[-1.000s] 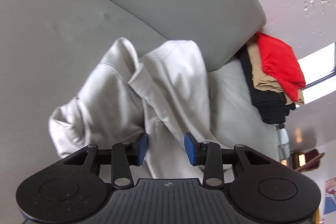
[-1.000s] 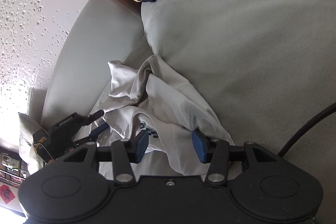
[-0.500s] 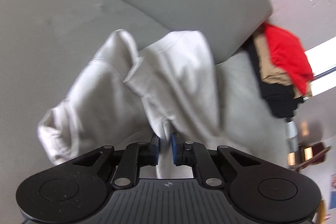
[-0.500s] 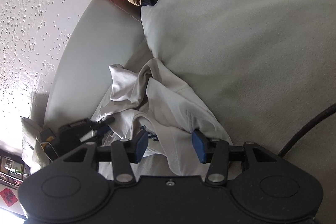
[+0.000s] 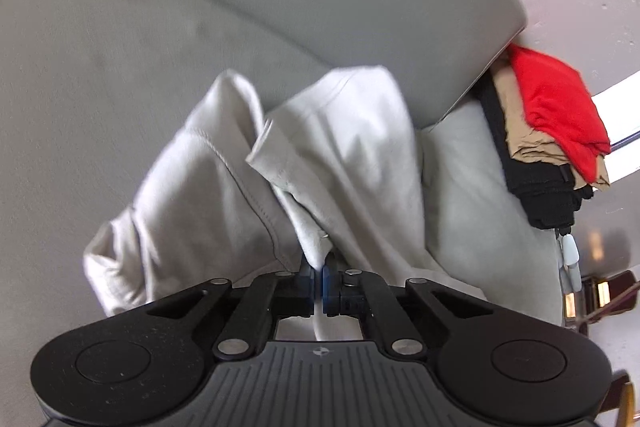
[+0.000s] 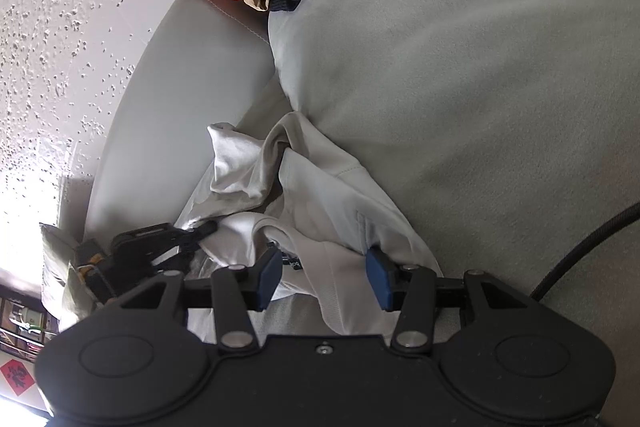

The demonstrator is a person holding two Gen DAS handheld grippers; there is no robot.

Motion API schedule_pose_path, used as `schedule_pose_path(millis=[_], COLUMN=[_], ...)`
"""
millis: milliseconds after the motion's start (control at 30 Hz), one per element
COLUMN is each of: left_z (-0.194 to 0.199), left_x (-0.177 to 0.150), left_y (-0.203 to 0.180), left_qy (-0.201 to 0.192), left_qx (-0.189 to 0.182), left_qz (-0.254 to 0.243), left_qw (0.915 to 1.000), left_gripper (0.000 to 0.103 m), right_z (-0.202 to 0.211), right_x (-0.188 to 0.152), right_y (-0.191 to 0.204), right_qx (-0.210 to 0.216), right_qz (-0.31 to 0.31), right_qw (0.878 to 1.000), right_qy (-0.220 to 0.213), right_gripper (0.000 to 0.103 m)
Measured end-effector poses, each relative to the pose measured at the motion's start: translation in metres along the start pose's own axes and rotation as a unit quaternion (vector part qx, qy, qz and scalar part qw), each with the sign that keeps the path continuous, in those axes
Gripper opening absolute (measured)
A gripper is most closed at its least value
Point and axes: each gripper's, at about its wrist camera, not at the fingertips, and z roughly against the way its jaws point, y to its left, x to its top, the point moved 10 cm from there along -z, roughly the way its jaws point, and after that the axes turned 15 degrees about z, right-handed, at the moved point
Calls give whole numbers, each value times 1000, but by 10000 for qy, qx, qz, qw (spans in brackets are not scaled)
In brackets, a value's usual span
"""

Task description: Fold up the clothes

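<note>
Grey sofa (image 5: 120,75) filled both views, with a textured white wall (image 6: 60,7) behind its backrest. The white garment (image 5: 224,187) lay crumpled on the seat, bunched against the backrest where the seat cushion meets it.

Your left gripper (image 5: 318,281) had its blue pads pressed together on a fold of that garment; a thin ridge of white cloth ran between the pads and out below them. The rest of the cloth spread away from the gripper, up and to both sides, one lobe left, one lobe toward the backrest. From the right wrist view the same left gripper (image 6: 200,229) showed at the garment's left edge, its tip buried in cloth.

Your right gripper (image 6: 324,273) had its pads apart, roughly half spread. The near hem of the garment lay between them and ran under the gripper body. Pads did not press it; cloth sat loose in the gap, nearer the right pad.

Stack of folded clothes (image 5: 556,131), red on tan on black, sat well apart at the sofa's far end. A black cable (image 6: 580,247) crossed the cushion at the right of the right wrist view.
</note>
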Motion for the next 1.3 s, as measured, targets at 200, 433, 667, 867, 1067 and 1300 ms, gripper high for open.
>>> schedule_pose_path(millis=[200, 433, 667, 867, 1067, 1300], left_z=[106, 241, 263, 228, 219, 206], left_x=[-17, -64, -94, -86, -81, -78], left_y=[4, 57, 92, 118, 136, 140], left_qy=[-780, -1271, -1401, -1434, -1529, -1367], left_qx=[304, 445, 753, 1051, 1062, 906], left_qz=[-404, 111, 67, -128, -200, 12], left_qw=[9957, 9908, 9873, 9840, 9823, 9865], left_gripper=[1, 1, 0, 0, 0, 0], right_z=[15, 37, 61, 20, -11, -36], right_x=[0, -13, -33, -51, -50, -40], right_y=[21, 59, 79, 48, 36, 59], right_qx=[122, 336, 84, -675, -883, -724], right_qz=[143, 359, 776, 1410, 2006, 2746], right_qw=[9998, 9988, 9968, 9846, 9721, 9537], right_qy=[-60, -2, 192, 781, 837, 988], right_gripper=[49, 49, 57, 39, 49, 40])
